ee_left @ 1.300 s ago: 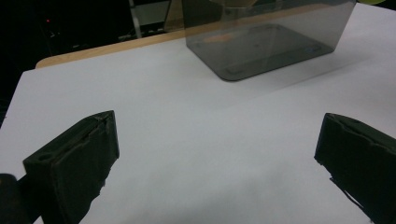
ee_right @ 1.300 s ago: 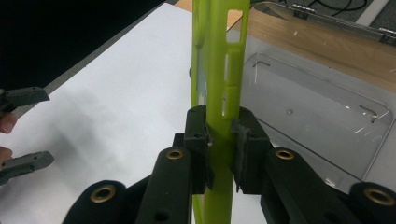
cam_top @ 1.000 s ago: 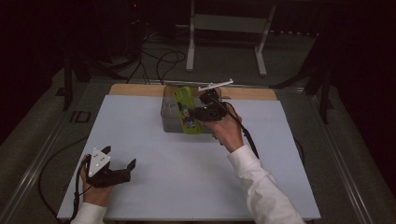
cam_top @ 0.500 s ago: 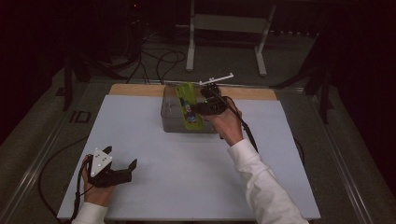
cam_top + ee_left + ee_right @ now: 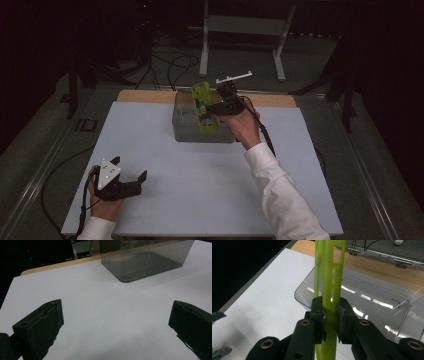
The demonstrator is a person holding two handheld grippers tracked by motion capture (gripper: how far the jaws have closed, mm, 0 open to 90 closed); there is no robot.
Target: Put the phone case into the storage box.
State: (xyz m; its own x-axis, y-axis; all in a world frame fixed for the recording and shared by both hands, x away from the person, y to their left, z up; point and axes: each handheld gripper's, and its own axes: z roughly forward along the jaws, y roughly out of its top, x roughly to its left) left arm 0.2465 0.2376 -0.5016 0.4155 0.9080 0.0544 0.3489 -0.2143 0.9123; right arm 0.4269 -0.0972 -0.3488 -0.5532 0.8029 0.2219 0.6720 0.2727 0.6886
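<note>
My right gripper (image 5: 216,107) (image 5: 329,315) is shut on a flat lime-green case (image 5: 204,107) (image 5: 329,270) with a cartoon picture on its face. It holds the case upright, a little tilted, over a clear smoky plastic bin (image 5: 187,125) (image 5: 374,302) at the back of the table. The case's edge has slots cut in it. My left gripper (image 5: 127,181) (image 5: 115,322) rests low at the table's front left, open, with bare white table between its jaws. The bin (image 5: 142,265) lies ahead of it.
A white sheet (image 5: 200,175) covers the table, with a wooden strip (image 5: 145,96) along its far edge. Beyond it, cables (image 5: 175,62) and a white metal stand (image 5: 245,30) sit on the dark floor.
My right gripper has lifted the green case up and turned it more upright above the bin. The left gripper has stayed where it was.
</note>
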